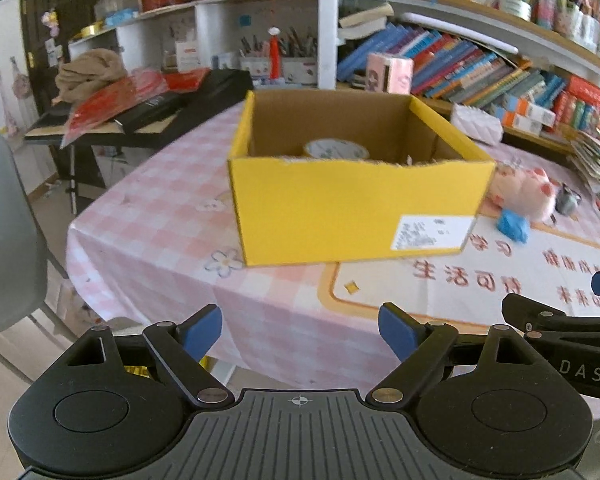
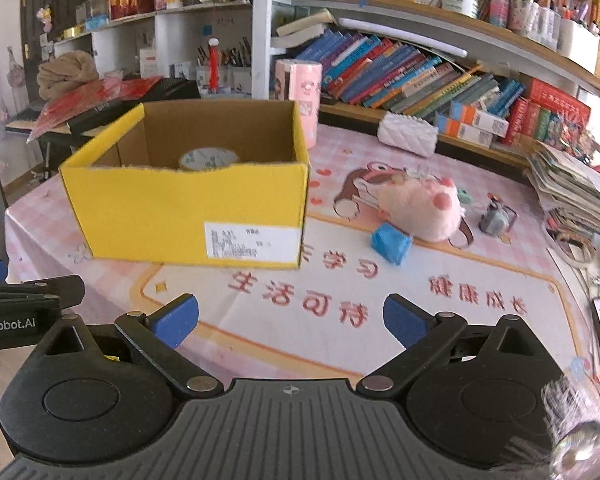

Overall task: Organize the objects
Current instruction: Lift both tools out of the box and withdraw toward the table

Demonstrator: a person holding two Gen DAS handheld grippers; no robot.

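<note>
An open yellow cardboard box stands on the pink checked tablecloth, with a round roll of tape lying inside it. To the right of the box lie a pink plush pig, a small blue bundle and a small grey object. My left gripper hovers in front of the box near the table's edge, open and empty. My right gripper hangs over the printed mat, open with nothing between its fingers.
Bookshelves packed with books line the back. A white quilted pouch and a pink roll pack stand behind the box. Stacked papers lie at the right. A grey chair and a cluttered black stand are at the left.
</note>
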